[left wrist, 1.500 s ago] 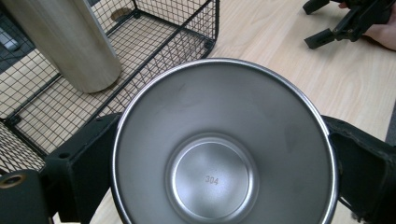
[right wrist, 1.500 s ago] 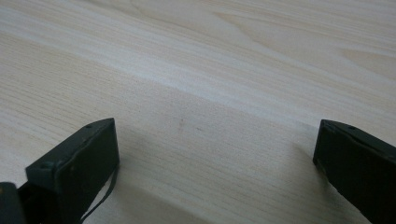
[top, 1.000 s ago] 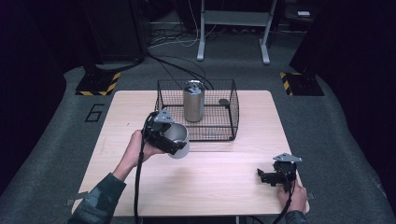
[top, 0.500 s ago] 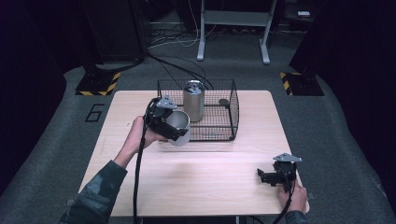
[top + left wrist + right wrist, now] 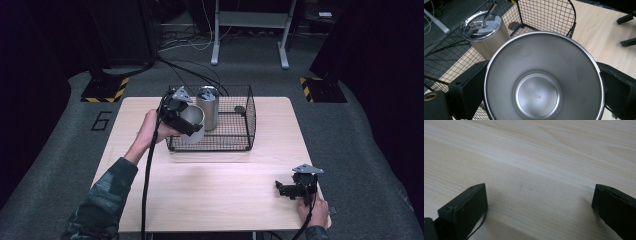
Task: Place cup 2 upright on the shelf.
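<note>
Steel cup (image 5: 544,80) smooth, round, clamped in left gripper (image 5: 181,116) jaws; right gripper (image 5: 295,189) jaws wide

I see a grey carpet (image 5: 360,150) around my wooden table (image 5: 210,185), hazard-striped floor plates (image 5: 106,90) behind it, cables (image 5: 185,42) trailing back, and a metal stand (image 5: 250,30).

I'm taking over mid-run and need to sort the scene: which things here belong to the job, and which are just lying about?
In play:
- steel cup, gripped in the left tongs over the basket edge
- wire basket
- lidded tumbler standing in the basket

Lying about:
- right tongs, open, resting on the table
- small round dark item in the basket, unclear what
</note>
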`<move>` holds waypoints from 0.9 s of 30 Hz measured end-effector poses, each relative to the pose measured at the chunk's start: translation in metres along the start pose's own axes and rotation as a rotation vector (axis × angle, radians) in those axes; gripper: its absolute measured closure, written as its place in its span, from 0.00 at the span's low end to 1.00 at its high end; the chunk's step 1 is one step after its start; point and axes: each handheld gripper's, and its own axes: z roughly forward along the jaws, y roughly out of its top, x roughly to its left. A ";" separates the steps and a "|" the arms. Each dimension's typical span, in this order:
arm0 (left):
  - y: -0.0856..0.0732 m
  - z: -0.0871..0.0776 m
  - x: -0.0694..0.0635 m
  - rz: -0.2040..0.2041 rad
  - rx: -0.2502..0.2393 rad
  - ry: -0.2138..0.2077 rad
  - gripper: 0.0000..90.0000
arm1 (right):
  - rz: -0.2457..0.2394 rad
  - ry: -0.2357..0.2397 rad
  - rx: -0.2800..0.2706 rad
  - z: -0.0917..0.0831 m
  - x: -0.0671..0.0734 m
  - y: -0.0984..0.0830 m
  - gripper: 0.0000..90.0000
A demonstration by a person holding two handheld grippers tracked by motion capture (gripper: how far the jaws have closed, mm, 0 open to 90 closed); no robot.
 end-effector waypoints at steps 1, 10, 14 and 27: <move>0.001 0.002 0.002 0.015 -0.008 0.006 0.07 | 0.000 0.000 0.000 0.000 0.000 0.000 0.00; 0.008 0.017 0.016 0.071 0.005 0.005 0.07 | 0.000 0.000 0.000 0.000 0.000 0.000 0.00; 0.010 0.025 0.024 0.068 0.005 -0.003 0.07 | 0.000 0.000 0.000 0.000 0.000 0.000 0.00; 0.007 0.051 0.039 0.056 0.027 0.010 0.07 | 0.000 0.000 0.000 0.000 0.000 0.000 0.00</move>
